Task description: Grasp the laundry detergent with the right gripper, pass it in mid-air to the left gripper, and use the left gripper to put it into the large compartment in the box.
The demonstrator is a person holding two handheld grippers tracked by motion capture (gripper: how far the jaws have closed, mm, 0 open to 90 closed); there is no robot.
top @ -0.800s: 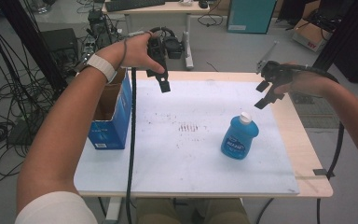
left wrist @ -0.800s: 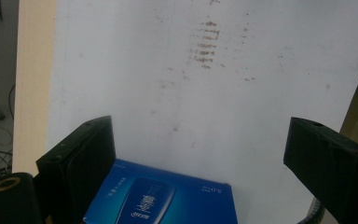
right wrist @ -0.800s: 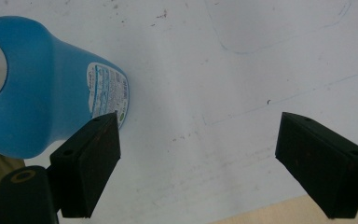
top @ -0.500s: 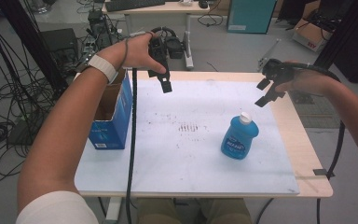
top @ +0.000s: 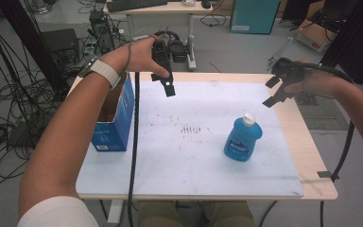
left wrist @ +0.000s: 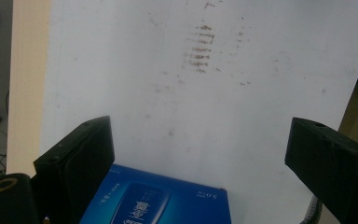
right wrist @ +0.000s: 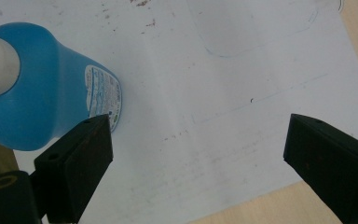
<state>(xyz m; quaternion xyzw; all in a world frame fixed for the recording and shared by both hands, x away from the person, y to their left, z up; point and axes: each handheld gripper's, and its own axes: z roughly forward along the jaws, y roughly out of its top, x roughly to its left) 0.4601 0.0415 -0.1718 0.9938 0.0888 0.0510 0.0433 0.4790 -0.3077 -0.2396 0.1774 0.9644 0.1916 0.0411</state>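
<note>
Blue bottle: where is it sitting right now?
In the high view the blue bottle stands upright on the right half of the white mat, below the raised right gripper and well apart from the blue box.

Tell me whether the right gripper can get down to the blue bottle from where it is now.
Probably yes. The right gripper hangs open above the table's far right edge, and the blue bottle stands upright on the white mat with nothing between them. The blue box sits well off to the left.

High view overlooks the table [top: 307, 156]; both gripper views face it closely.
</note>
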